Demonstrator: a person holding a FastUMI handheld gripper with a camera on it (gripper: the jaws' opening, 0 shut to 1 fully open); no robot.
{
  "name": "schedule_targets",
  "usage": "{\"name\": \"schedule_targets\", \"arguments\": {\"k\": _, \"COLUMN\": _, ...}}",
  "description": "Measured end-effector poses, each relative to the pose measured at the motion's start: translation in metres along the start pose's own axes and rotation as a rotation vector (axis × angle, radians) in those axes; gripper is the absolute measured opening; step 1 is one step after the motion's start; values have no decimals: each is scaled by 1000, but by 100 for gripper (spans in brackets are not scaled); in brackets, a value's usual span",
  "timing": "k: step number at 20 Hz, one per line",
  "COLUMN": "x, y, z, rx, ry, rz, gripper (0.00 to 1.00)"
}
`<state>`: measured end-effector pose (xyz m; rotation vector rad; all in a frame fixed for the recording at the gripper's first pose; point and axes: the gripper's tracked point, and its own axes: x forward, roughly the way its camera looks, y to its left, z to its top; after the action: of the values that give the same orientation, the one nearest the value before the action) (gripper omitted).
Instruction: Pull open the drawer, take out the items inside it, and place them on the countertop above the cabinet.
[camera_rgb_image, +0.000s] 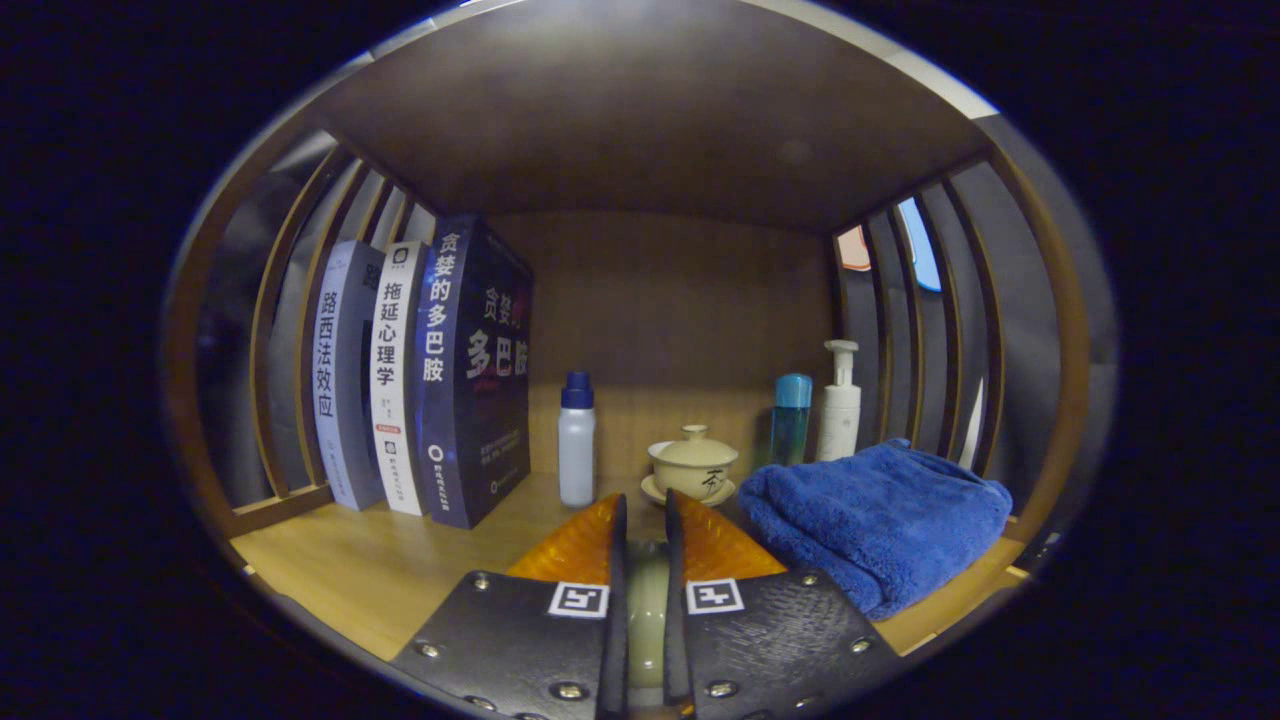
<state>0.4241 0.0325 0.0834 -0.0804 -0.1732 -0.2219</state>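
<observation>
A pale green object (646, 610) sat pinched in the narrow slot between the two fingers (580, 545) of the gripper (645, 540), which were nearly closed and pressing on it from both sides. Only a thin strip of it showed, so I could not tell what it was; by its glaze-like sheen it may have been a small ceramic piece. Its visible long axis ran straight ahead along the fingers, toward 12 o'clock.

The relation the coming move turned on, as I judged it, was the held piece against the wooden countertop (400, 570) below: the fingers hung over a bare patch of the board, so a set-down looked likely.

Just ahead of the fingertips, at 12 o'clock, stood a cream lidded teacup on its saucer (692, 466), close enough to be knocked. At 1 to 2 o'clock lay a folded blue towel (880, 515), its near edge just beside the right finger. Behind it stood a blue bottle (791, 418) and a white pump bottle (839, 400). At 11 o'clock stood a white bottle with a blue cap (576, 440), and at 10 o'clock three upright books (430, 370) against the slatted side. The drawer itself I could not place.
</observation>
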Motion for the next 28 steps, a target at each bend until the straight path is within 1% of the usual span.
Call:
{"name": "schedule_targets", "arguments": {"k": 2, "x": 1, "y": 0, "z": 0, "rx": 10, "ry": -1, "rz": -4, "gripper": 15}}
{"name": "schedule_targets", "arguments": {"k": 3, "x": 0, "y": -1, "z": 1, "rx": 14, "ry": -5, "rz": -4, "gripper": 18}}
{"name": "schedule_targets", "arguments": {"k": 4, "x": 0, "y": -2, "z": 2, "rx": 13, "ry": -7, "rz": -9, "gripper": 17}}
{"name": "schedule_targets", "arguments": {"k": 5, "x": -1, "y": -3, "z": 3, "rx": 7, "ry": -10, "rz": -13, "gripper": 18}}
{"name": "schedule_targets", "arguments": {"k": 6, "x": -1, "y": -3, "z": 2, "rx": -5, "ry": -10, "rz": -20, "gripper": 22}}
{"name": "schedule_targets", "arguments": {"k": 8, "x": 1, "y": -3, "z": -1, "rx": -50, "ry": -5, "rz": -32, "gripper": 23}}
{"name": "schedule_targets", "arguments": {"k": 10, "x": 2, "y": -2, "z": -15, "rx": -79, "ry": 66, "rz": -32, "gripper": 29}}
{"name": "schedule_targets", "arguments": {"k": 11, "x": 3, "y": -2, "z": -21, "rx": -76, "ry": 100, "rz": -28, "gripper": 35}}
{"name": "schedule_targets", "arguments": {"k": 12, "x": 5, "y": -2, "z": -22, "rx": -64, "ry": 100, "rz": -25, "gripper": 40}}
{"name": "schedule_targets", "arguments": {"k": 13, "x": 5, "y": -4, "z": -15, "rx": -63, "ry": 78, "rz": -34, "gripper": 43}}
{"name": "schedule_targets", "arguments": {"k": 15, "x": 1, "y": -6, "z": -3, "rx": -81, "ry": 34, "rz": -44, "gripper": 42}}
{"name": "schedule_targets", "arguments": {"k": 18, "x": -6, "y": 3, "z": 13, "rx": -116, "ry": -35, "rz": -26, "gripper": 43}}
{"name": "schedule_targets", "arguments": {"k": 19, "x": -8, "y": 5, "z": 18, "rx": -131, "ry": -54, "rz": -26, "gripper": 45}}
{"name": "schedule_targets", "arguments": {"k": 21, "x": -11, "y": 10, "z": 26, "rx": -158, "ry": -89, "rz": -18, "gripper": 47}}
{"name": "schedule_targets", "arguments": {"k": 25, "x": -19, "y": 18, "z": 35, "rx": -185, "ry": -131, "rz": 1, "gripper": 78}}
{"name": "schedule_targets", "arguments": {"k": 26, "x": -18, "y": 21, "z": 37, "rx": -192, "ry": -140, "rz": 7, "gripper": 81}}
{"name": "schedule_targets", "arguments": {"k": 27, "x": -20, "y": 20, "z": 39, "rx": -200, "ry": -151, "rz": 5, "gripper": 86}}
{"name": "schedule_targets", "arguments": {"k": 28, "x": -21, "y": 19, "z": 43, "rx": -210, "ry": -165, "rz": 0, "gripper": 88}}
